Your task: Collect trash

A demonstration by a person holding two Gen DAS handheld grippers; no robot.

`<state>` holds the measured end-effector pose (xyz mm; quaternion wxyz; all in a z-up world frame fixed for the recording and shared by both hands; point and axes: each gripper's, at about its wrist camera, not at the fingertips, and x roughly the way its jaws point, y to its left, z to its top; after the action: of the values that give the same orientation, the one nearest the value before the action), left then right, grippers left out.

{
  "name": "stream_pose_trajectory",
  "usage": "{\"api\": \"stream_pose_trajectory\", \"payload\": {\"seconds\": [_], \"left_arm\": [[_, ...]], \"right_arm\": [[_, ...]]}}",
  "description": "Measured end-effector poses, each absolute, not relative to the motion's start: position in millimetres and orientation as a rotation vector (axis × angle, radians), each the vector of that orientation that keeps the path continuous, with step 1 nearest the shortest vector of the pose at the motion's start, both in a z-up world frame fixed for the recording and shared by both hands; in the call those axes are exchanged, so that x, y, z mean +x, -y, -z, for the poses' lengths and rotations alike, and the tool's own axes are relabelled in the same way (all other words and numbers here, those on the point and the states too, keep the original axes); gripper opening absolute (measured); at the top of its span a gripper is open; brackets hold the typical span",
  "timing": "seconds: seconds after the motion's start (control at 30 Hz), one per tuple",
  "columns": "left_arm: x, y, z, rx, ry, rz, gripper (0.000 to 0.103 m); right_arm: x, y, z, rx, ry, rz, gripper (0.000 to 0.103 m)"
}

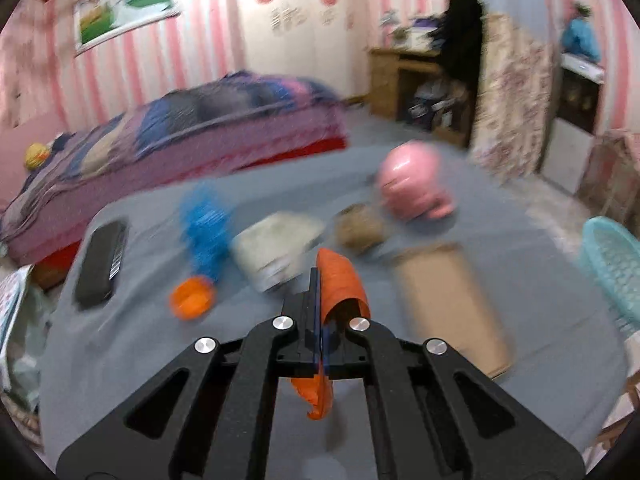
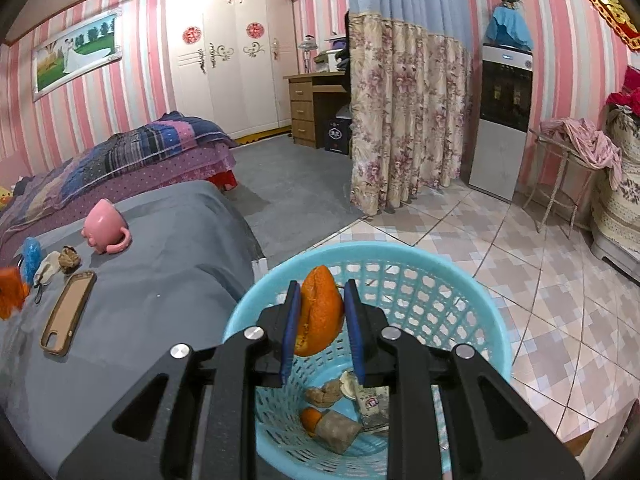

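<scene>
The left wrist view is blurred. My left gripper (image 1: pixel 318 276) is shut on a curled strip of orange peel (image 1: pixel 342 284) above the grey-covered table (image 1: pixel 140 340); the peel also hangs out below the jaws. A smaller orange piece (image 1: pixel 190 300), a crumpled white wad (image 1: pixel 276 248) and a brown crumpled ball (image 1: pixel 360 228) lie on the table ahead. My right gripper (image 2: pixel 322 292) is shut on a thick piece of orange peel (image 2: pixel 320 316), held over the light blue basket (image 2: pixel 472 280). Several scraps (image 2: pixel 336 428) lie on the basket's bottom.
A pink mug (image 2: pixel 106 226) lies tipped on the table, with a blue item (image 1: pixel 206 228), a black flat object (image 1: pixel 102 262) and a brown phone case (image 2: pixel 68 312). The basket (image 1: pixel 612 256) stands off the table's right edge on tiled floor (image 2: pixel 560 300). A bed (image 2: pixel 140 160) lies behind.
</scene>
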<state>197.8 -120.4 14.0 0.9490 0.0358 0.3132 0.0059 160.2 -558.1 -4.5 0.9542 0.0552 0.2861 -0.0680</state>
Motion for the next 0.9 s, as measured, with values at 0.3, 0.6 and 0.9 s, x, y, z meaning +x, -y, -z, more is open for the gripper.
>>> {"api": "stream_pose_trajectory", "payload": {"seconds": [0.3, 0.6, 0.9], "left_arm": [[219.6, 289.3, -37.1, 0.121, -0.572, 0.311, 0.000], [228.3, 428.5, -7.8, 0.229, -0.614, 0.523, 0.000], [247.0, 481.5, 29.7, 0.230, -0.726, 0.624, 0.009]], "right_arm": [[152.5, 590.5, 9.8, 0.180, -0.574, 0.198, 0.023], [143.7, 623.9, 16.6, 0.256, -0.565, 0.256, 0.023], [134.2, 644.4, 20.8, 0.307, -0.554, 0.298, 0.023]]}}
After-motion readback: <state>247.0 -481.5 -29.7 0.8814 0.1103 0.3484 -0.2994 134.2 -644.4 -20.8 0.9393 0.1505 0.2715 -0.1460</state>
